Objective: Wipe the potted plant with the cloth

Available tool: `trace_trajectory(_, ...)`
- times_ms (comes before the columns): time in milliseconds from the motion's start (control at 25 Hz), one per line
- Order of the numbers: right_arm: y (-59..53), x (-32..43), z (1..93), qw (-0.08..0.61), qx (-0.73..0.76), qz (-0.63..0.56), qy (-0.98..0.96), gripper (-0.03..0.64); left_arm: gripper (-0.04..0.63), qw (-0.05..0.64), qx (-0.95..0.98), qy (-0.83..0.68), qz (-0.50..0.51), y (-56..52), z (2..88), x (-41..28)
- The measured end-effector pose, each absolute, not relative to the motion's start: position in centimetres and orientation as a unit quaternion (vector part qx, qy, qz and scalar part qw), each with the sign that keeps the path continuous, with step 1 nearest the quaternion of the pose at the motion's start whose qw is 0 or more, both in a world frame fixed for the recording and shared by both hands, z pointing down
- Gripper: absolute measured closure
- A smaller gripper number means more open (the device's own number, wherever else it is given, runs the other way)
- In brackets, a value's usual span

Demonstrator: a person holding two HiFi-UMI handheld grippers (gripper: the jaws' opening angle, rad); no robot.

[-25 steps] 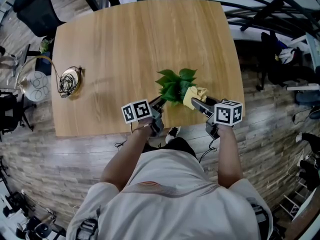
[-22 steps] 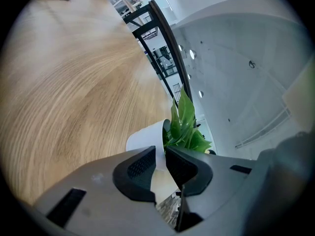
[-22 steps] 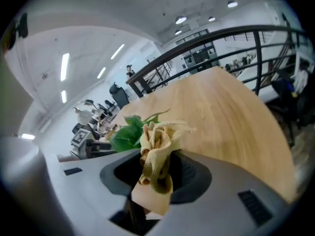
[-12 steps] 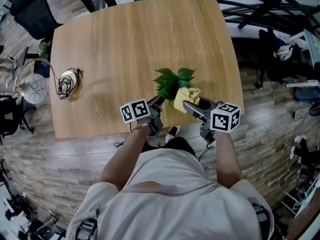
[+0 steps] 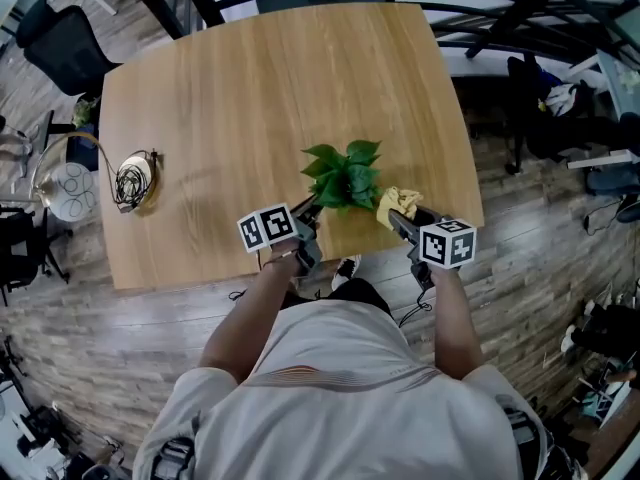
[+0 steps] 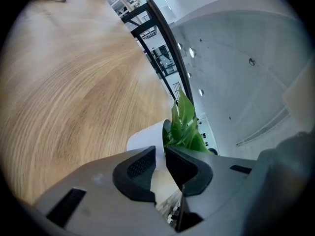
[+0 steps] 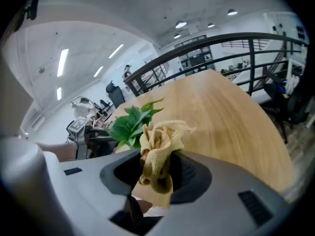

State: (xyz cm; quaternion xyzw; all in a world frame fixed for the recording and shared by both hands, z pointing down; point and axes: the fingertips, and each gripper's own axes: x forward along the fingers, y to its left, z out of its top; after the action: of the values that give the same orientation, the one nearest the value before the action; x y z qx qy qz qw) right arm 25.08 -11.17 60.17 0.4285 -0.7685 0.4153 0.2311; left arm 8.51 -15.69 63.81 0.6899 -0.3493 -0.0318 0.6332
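Observation:
A small potted plant (image 5: 344,175) with broad green leaves stands near the front edge of the wooden table (image 5: 250,88). My left gripper (image 5: 311,210) is shut on the rim of its white pot (image 6: 145,137), one pad inside and one outside, and the leaves (image 6: 185,123) rise just beyond the jaws. My right gripper (image 5: 397,220) is shut on a bunched yellow cloth (image 5: 397,202). It hangs just right of the plant, and the cloth looks clear of the leaves. In the right gripper view the cloth (image 7: 158,149) sticks up from between the jaws, with the plant (image 7: 129,125) behind it on the left.
A coil of dark cable (image 5: 134,166) lies on a round disc near the table's left edge. A black chair (image 5: 62,28) stands off the far left corner. Black railing and clutter (image 5: 545,88) are to the right. The table's front edge runs right under both grippers.
The right gripper carried the cloth left onto the leaves, then drew it back to the right of the plant. The left gripper kept its hold on the pot without moving.

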Motion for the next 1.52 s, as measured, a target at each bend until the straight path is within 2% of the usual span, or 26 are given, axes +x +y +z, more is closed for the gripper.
trace_trajectory(160, -11.9, 28.3, 58.1, 0.197, 0.469, 0.406, -0.759, 0.419, 0.525, 0.61, 0.708, -0.353, -0.034, -16.1, 63.2, 8.4)
trace_trajectory(280, -13.3, 29.0, 55.0, 0.162, 0.487, 0.379, -0.77, 0.419, 0.424, 0.58, 0.724, -0.372, -0.038, -16.9, 61.8, 7.1)
trace_trajectory(320, -13.8, 28.9, 53.9, 0.152, 0.49, 0.367, -0.776, 0.419, 0.411, 0.562, 0.731, -0.386, -0.034, -17.3, 61.2, 6.2)
trace_trajectory(600, -16.6, 27.3, 45.3, 0.105, 0.515, 0.241, -0.815, 0.42, 0.41, 0.336, 0.811, -0.479, -0.009, -22.0, 50.8, -1.0)
trace_trajectory(680, -17.2, 27.0, 42.6, 0.092, 0.53, 0.202, -0.819, 0.42, 0.429, 0.256, 0.835, -0.487, -0.009, -22.7, 46.1, -1.6)
trace_trajectory(800, -17.9, 26.2, 38.0, 0.063, 0.548, 0.13, -0.824, 0.42, 0.502, 0.144, 0.86, -0.489, -0.014, -23.1, 39.0, -1.5)
trace_trajectory(920, -18.4, 24.8, 33.5, 0.048, 0.556, 0.055, -0.828, 0.42, 0.537, 0.067, 0.878, -0.473, -0.036, -22.5, 32.5, -0.7)
trace_trajectory(1120, -18.4, 21.4, 29.4, 0.057, 0.546, -0.013, -0.836, 0.42, 0.548, 0.037, 0.893, -0.447, -0.035, -20.9, 28.2, 0.1)
trace_trajectory(1520, -18.4, 21.4, 27.7, 0.057, 0.586, -0.033, -0.807, 0.426, 0.571, 0.061, 0.891, -0.45, -0.021, -20.8, 29.7, -0.8)
